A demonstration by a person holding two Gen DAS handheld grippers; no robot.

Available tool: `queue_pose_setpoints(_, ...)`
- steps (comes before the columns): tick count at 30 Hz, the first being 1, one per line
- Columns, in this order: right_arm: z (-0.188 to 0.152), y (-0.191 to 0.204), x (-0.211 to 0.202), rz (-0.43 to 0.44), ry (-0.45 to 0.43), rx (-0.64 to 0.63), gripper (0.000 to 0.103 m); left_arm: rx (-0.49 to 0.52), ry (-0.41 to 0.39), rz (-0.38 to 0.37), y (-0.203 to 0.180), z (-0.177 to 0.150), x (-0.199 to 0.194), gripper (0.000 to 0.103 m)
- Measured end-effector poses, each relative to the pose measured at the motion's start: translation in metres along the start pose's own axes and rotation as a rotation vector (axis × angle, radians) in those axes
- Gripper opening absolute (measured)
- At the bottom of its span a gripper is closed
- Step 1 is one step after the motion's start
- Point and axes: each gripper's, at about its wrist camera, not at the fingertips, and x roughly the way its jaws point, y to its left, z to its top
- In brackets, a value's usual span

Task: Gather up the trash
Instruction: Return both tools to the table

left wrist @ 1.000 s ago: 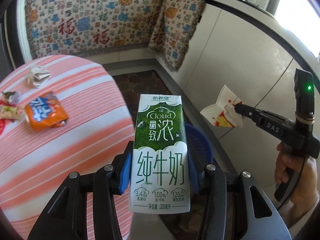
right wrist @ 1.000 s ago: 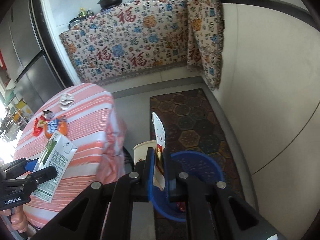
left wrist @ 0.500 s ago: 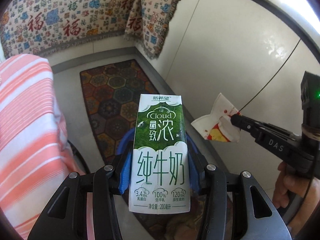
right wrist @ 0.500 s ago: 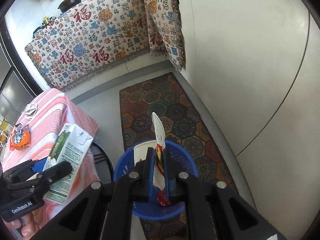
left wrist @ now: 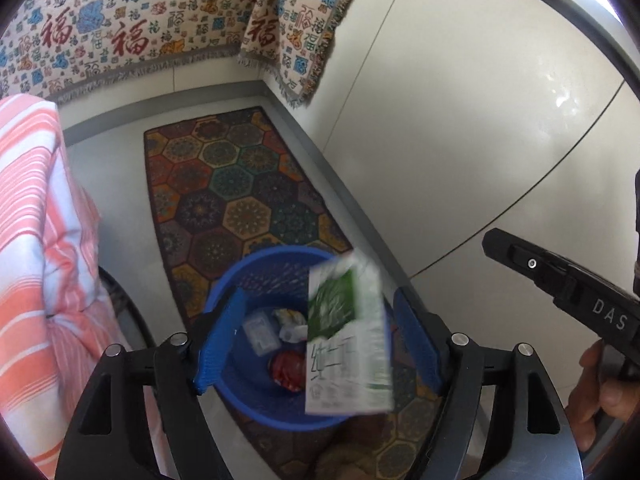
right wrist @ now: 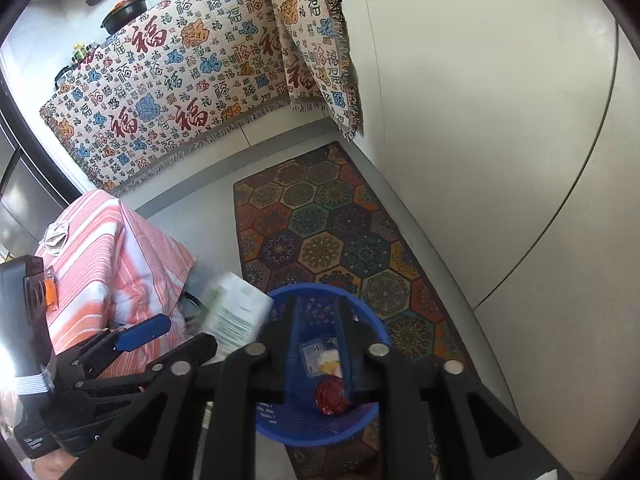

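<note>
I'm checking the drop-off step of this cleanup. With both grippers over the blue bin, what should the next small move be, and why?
Probably lift both grippers clear and head back to the striped table. The left gripper has just opened and the milk carton is blurred, loose between its pads above the bin. The right gripper has just opened and holds nothing. A wrapper still lies on the table.

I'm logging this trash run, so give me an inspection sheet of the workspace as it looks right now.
Surface: patterned rug on grey floor; striped tablecloth at left.
Job's things: milk carton, blurred, loose between the open left pads over the blue bin; wrappers lie in the bin.
Clutter: wrappers on the tablecloth, right wrist view.
Grippers: left gripper has just been opening, pads clear of the carton; right gripper just been opening, nothing between.
Cables: nothing seen.
Surroundings: patterned cloth, white cabinets.
</note>
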Motion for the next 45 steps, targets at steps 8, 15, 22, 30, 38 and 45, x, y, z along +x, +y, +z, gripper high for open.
queue_pose_setpoints(8, 0.006, 0.006, -0.014, -0.057, -0.069, -0.026, 0.038, -0.007, -0.041, 0.033, 0.015, -0.007, -0.052, 0.083)
queue_pose_setpoints(15, 0.011, 0.039, -0.029, -0.037, -0.144, -0.069, 0.055, 0.028, -0.063, 0.141, 0.053, -0.055, -0.126, 0.089)
queue_pose_setpoints(22, -0.006, 0.117, -0.038, 0.048, -0.159, -0.225, 0.055, -0.062, -0.040, 0.350, 0.142, -0.121, -0.179, 0.090)
queue_pose_setpoints(30, -0.071, 0.254, -0.045, 0.265, -0.115, -0.499, 0.055, -0.232, -0.068, 0.528, 0.245, -0.154, -0.221, 0.090)
queue_pose_setpoints(38, -0.138, 0.354, -0.019, 0.321, -0.009, -0.681, 0.055, -0.288, -0.101, 0.570, 0.304, -0.156, -0.231, 0.103)
queue_pose_setpoints(45, -0.156, 0.376, -0.005, 0.282, 0.007, -0.721, 0.065, -0.302, -0.128, 0.580, 0.327, -0.149, -0.234, 0.103)
